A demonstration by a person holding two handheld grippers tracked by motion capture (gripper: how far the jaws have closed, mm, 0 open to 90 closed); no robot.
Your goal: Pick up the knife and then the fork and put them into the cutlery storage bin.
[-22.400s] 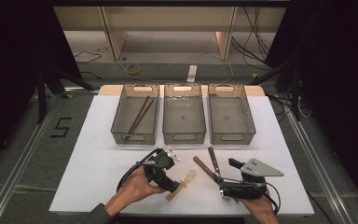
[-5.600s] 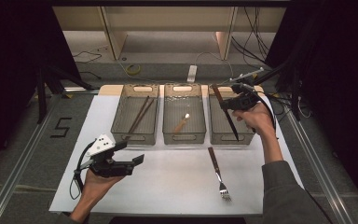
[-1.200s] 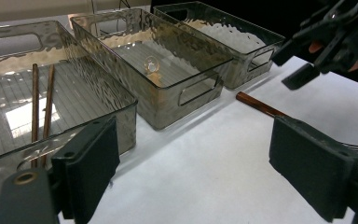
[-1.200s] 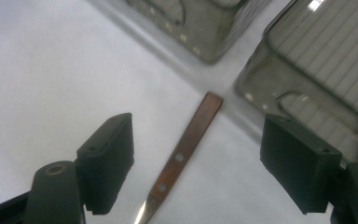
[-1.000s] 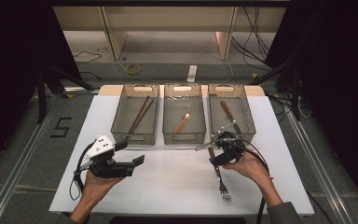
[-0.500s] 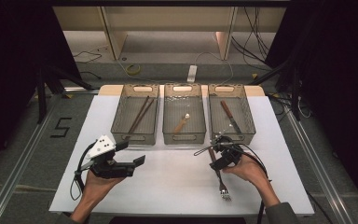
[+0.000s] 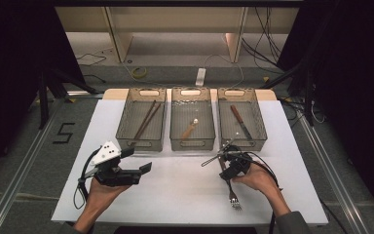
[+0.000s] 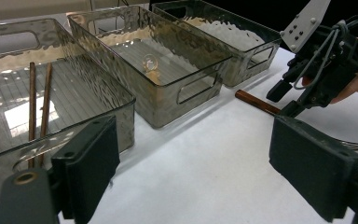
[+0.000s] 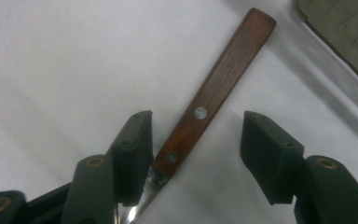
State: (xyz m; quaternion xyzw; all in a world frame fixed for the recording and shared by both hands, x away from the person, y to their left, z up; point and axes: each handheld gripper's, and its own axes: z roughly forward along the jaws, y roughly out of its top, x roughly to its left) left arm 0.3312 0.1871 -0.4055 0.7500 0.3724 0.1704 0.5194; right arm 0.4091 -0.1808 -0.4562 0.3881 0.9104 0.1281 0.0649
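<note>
The fork lies flat on the white table, in front of the right-hand tray, its wooden handle pointing toward the trays and its tines toward the person. The right gripper is lowered over the handle. Seen from the right gripper view, the handle sits between the two jaws, touching or nearly touching the left one and clear of the right one. The jaws have just been closing, with the fork between them, but they are not yet clamped on it.

The left gripper is held above the table near the left tray, its jaws spread wide with nothing between them.

Tray contents: two chopsticks in the left tray, a spoon in the middle tray, a knife in the right-hand tray.
</note>
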